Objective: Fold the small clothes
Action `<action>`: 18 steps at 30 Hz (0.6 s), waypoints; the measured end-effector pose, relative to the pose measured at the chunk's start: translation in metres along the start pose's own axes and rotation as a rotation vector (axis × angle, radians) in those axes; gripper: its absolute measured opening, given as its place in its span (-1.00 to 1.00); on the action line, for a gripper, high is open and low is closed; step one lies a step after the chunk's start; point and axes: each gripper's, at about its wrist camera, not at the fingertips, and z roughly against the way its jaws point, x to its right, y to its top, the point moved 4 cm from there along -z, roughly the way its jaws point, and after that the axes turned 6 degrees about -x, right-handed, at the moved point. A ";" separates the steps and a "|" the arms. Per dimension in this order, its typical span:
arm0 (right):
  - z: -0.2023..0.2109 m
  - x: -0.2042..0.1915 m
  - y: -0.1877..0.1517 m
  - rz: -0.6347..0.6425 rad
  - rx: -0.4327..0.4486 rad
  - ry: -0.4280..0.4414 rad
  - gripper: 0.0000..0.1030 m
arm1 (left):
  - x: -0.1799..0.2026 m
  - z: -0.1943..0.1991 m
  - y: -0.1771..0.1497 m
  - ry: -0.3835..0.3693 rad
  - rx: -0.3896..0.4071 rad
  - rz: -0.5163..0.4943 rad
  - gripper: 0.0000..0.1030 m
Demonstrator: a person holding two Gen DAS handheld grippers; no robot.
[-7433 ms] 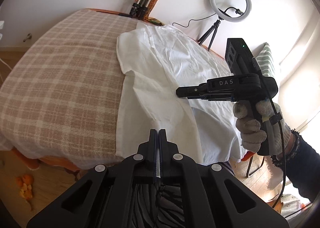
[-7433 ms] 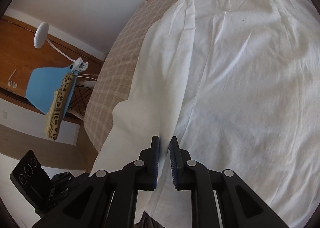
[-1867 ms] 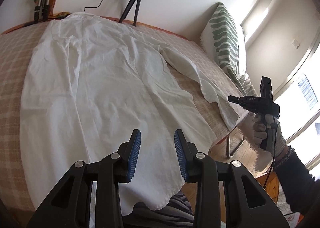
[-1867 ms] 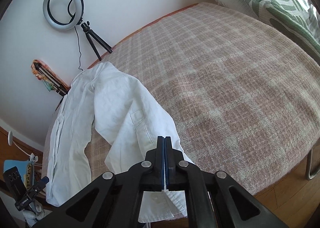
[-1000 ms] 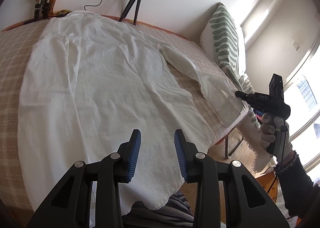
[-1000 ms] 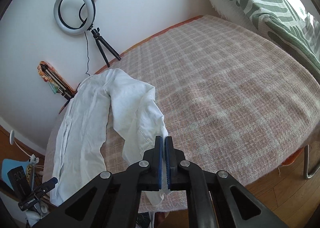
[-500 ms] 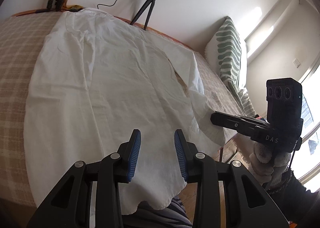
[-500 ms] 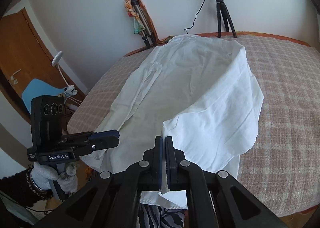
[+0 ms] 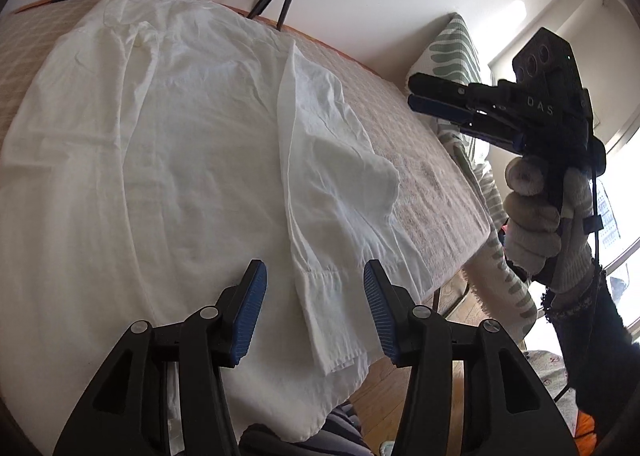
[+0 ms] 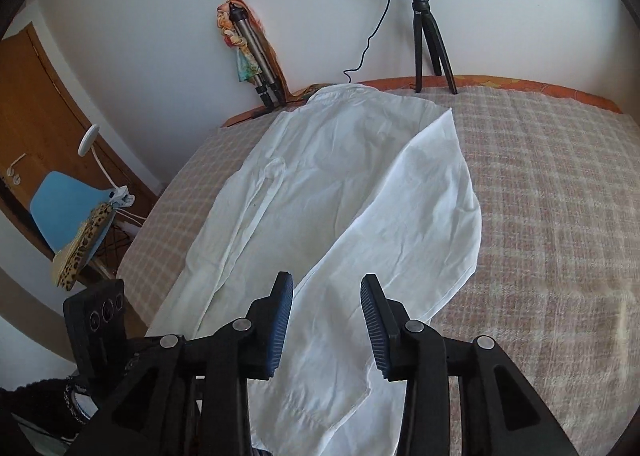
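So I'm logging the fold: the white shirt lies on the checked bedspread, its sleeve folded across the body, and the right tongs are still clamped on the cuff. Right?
Not clamped. The right wrist view shows the right tongs opening, pads clear of the white shirt. The rest holds.

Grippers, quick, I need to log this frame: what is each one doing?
Left gripper: jaws opening, empty, above the white shirt.
Right gripper: jaws opening, nothing clamped, folded sleeve lying below.

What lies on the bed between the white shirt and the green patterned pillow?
Only bare checked blanket; the left wrist view shows nothing on it between the white shirt and the green patterned pillow.
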 end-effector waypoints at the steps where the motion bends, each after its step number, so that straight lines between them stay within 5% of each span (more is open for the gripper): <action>1: -0.006 0.008 0.017 -0.010 0.001 -0.019 -0.25 | 0.002 -0.003 0.000 0.009 -0.004 -0.014 -0.05; 5: -0.040 0.037 0.080 -0.076 -0.018 -0.070 -0.25 | 0.000 -0.012 0.001 0.003 -0.012 -0.022 -0.24; 7: -0.058 0.050 0.106 -0.091 -0.032 -0.128 -0.25 | -0.001 -0.017 0.001 -0.012 -0.013 -0.026 -0.81; 8: -0.068 0.057 0.117 -0.098 -0.040 -0.160 -0.25 | -0.001 -0.018 0.001 -0.012 -0.007 -0.031 -0.93; 16: -0.140 0.110 0.170 -0.203 -0.144 -0.302 -0.25 | -0.003 -0.019 0.001 -0.105 0.001 0.012 -0.94; 18: -0.155 0.119 0.176 -0.211 -0.173 -0.338 -0.42 | 0.000 -0.017 0.000 -0.113 0.003 0.006 -0.94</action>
